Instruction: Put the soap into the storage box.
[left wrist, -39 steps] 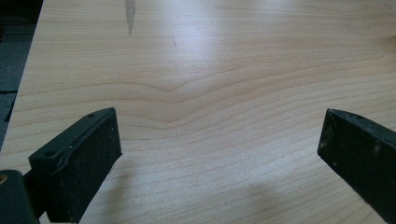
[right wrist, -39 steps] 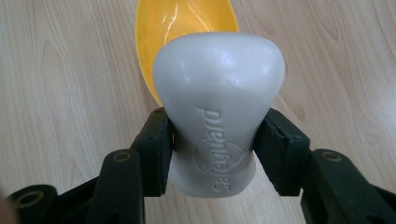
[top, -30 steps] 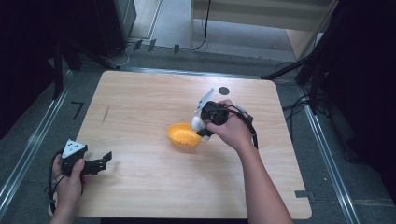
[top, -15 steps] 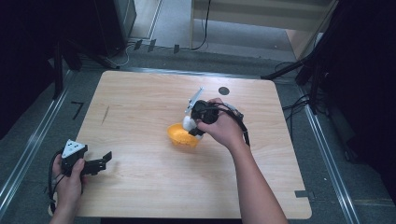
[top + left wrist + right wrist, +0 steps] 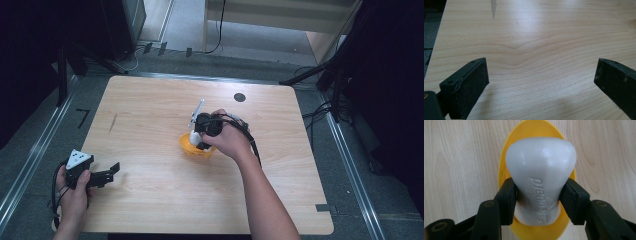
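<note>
Near the middle of the wooden table (image 5: 150, 115), the right gripper (image 5: 202, 140) holds a white bar of soap (image 5: 541, 180) directly above a yellow soap dish (image 5: 506, 167), and the right gripper view shows its two black jaws pressed against the narrow waist of the bar, one on each side, with the brand lettering facing the camera. The dish lies flat on the wood beneath the soap, its oval rim showing all round the bar; whether the bar's underside already rests in the dish or hangs just over it cannot be told, since the soap itself hides the contact. In the high view the right hand (image 5: 227, 137) covers most of the gripper, and a slice of the dish shows at its left. The left gripper (image 5: 107, 175) sits well apart at the near left corner of the table, held low in the left hand (image 5: 75, 192); its own view shows the jaws standing wide over bare wood with nothing between them. Judged from this, the pickup and the carry to the dish look done and the bar is lined up with the dish. What seems left is to settle the bar fully into the dish, open the jaws and draw the gripper clear without dragging the soap or shifting the dish.
</note>
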`<control>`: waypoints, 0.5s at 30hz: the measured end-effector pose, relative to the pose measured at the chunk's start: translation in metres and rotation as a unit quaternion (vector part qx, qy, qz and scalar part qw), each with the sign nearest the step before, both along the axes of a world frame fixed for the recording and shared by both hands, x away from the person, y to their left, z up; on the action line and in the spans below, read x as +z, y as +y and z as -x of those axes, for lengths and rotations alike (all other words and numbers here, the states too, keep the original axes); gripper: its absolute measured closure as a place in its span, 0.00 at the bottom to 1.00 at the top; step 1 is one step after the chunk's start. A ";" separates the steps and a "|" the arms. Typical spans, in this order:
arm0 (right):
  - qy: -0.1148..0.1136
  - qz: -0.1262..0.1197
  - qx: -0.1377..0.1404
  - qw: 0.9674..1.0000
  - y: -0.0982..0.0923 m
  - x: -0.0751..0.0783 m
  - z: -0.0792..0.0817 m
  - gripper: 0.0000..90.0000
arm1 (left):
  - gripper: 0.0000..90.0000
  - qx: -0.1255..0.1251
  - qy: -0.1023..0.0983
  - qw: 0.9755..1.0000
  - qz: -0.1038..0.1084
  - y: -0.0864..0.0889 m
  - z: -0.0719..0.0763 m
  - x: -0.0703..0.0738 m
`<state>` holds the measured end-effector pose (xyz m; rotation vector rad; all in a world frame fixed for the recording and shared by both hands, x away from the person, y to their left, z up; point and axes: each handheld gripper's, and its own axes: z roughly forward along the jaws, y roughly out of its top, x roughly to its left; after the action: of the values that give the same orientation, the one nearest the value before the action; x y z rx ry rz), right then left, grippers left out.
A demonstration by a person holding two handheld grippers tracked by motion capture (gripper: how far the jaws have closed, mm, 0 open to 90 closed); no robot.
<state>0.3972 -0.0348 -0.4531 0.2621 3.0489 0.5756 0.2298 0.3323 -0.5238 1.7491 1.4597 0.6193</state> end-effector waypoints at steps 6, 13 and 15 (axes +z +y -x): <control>-0.006 0.000 -0.006 1.000 0.003 -0.005 0.000 0.55 | 0.00 0.000 -0.001 1.000 0.001 0.000 0.000 0.000; -0.006 -0.007 -0.016 1.000 -0.001 -0.008 0.001 0.44 | 0.00 0.001 -0.002 1.000 0.000 0.000 0.000 0.000; -0.006 -0.031 -0.029 0.999 -0.009 -0.005 0.002 0.42 | 0.00 0.000 -0.002 1.000 0.000 0.000 0.000 0.000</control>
<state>0.3953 -0.0443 -0.4583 0.3445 3.0035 0.6669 0.2300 0.3323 -0.5239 1.7465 1.4583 0.6223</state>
